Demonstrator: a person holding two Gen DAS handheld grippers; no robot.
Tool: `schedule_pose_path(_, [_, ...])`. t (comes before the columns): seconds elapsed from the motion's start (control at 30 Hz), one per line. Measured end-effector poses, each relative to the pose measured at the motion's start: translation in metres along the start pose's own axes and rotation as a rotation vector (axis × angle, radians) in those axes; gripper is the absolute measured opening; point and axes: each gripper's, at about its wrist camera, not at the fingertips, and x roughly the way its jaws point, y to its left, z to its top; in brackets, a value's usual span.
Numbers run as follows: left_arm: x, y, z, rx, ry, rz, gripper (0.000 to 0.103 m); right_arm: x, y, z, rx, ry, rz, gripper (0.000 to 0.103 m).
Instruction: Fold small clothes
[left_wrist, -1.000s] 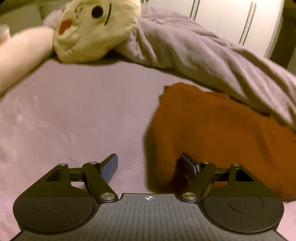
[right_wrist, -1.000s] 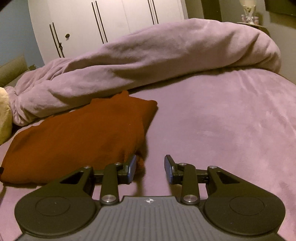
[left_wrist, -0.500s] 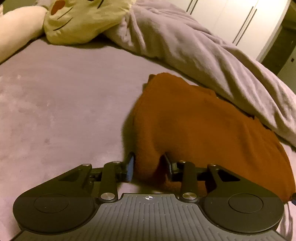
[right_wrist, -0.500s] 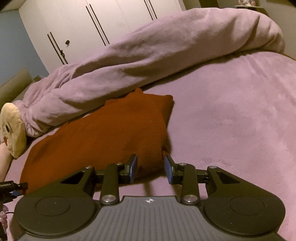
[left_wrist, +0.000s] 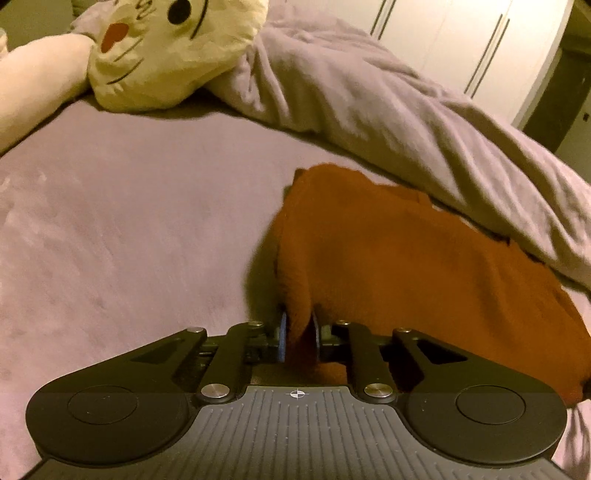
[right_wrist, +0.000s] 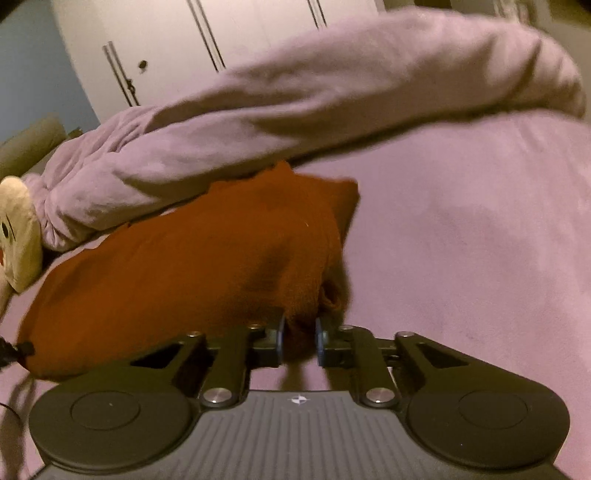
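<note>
A rust-orange garment lies on the mauve bed cover; it also shows in the right wrist view. My left gripper is shut on the garment's near left corner, with the cloth pinched between its pads. My right gripper is shut on the garment's near right corner, with a fold of cloth between its fingers. Both held corners are pulled up a little off the bed. The garment's far edge runs under the rolled blanket.
A rolled lilac blanket lies across the bed behind the garment, also in the right wrist view. A cream plush toy lies at the far left. White wardrobe doors stand behind. Bed cover stretches left.
Both grippers have closed from open onto the garment's near corners. The corners have lifted slightly, and the right wrist view has tilted.
</note>
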Motion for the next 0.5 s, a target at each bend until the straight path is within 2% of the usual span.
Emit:
schedule_pose_path(0.07, [-0.003, -0.001, 0.001, 0.012, -0.011, -0.003, 0.015, -0.01, 0.01, 0.0, -0.08, -0.064, -0.05, 0.012])
schedule_pose_path(0.13, [-0.004, -0.002, 0.0, 0.043, -0.021, 0.035, 0.013, -0.013, 0.019, -0.002, -0.142, -0.093, -0.098, 0.012])
schedule_pose_path(0.2, [0.003, 0.0, -0.002, 0.069, -0.013, 0.084, 0.013, -0.006, 0.025, -0.005, -0.209, -0.08, -0.15, 0.012])
schedule_pose_path(0.27, [0.01, -0.002, -0.007, 0.125, -0.017, 0.175, 0.015, 0.008, 0.025, -0.012, -0.256, -0.038, -0.2, 0.013])
schedule_pose_path(0.33, [0.009, -0.001, -0.01, 0.134, -0.021, 0.189, 0.028, 0.011, 0.029, -0.017, -0.298, -0.044, -0.232, 0.018])
schedule_pose_path(0.43, [0.002, 0.004, -0.008, 0.088, -0.017, 0.145, 0.038, 0.0, 0.034, -0.017, -0.343, -0.065, -0.24, 0.031])
schedule_pose_path(0.5, [-0.001, 0.006, -0.007, 0.062, -0.005, 0.124, 0.055, -0.011, 0.032, -0.017, -0.342, -0.081, -0.231, 0.031])
